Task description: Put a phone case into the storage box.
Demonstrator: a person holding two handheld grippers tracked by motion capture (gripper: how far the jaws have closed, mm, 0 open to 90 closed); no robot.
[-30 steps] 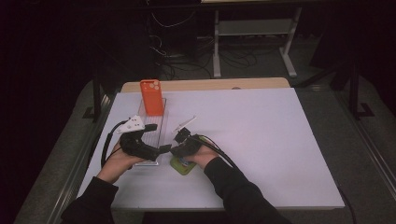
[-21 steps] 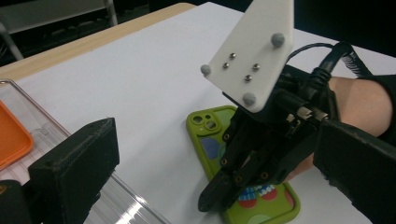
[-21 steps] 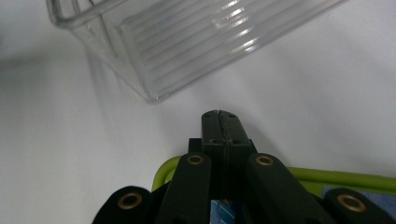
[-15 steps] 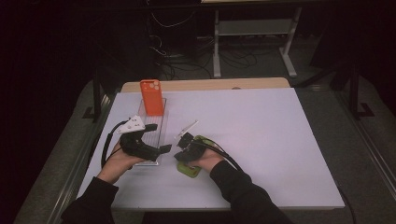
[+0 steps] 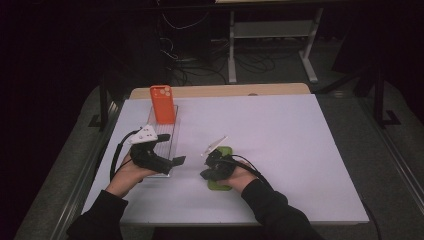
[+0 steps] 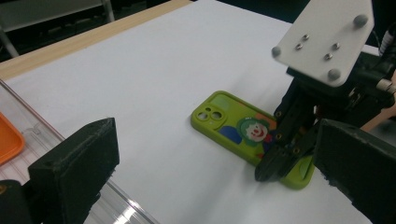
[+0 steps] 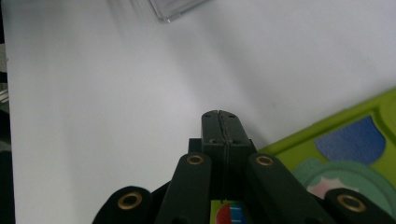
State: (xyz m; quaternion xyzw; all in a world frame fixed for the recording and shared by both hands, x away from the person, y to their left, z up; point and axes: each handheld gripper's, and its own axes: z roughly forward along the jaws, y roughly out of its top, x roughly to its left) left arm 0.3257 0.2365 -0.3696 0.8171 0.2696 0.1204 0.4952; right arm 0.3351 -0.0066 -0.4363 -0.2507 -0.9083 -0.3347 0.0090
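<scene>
Right hand-held gripper [image 5: 209,156] has its two black jaws pressed flat together with nothing between them, as the right gripper view shows, where the closed tips [image 7: 223,122] hover just over the white tabletop [image 5: 300,150]. Under and beside those tips lies a green phone case [image 6: 243,128], flat on the tabletop with its back up: a camera cutout at one end and a cartoon clown face in the middle. In the left gripper view the closed tips come down at the case's near long edge, toward the end away from the camera cutout; whether they touch the case or only stand just over it cannot be told. From above, the case [image 5: 220,167] sits partly under the right hand, its far end poking out beyond the gripper's body.

Left hand-held gripper [image 5: 172,161] stands wide open and empty, its jaws well apart and pointing across toward the case, which lies near but clear of them. It rests over a clear plastic tray [image 5: 170,131], at whose far end an orange phone case [image 5: 163,104] stands upright.
</scene>
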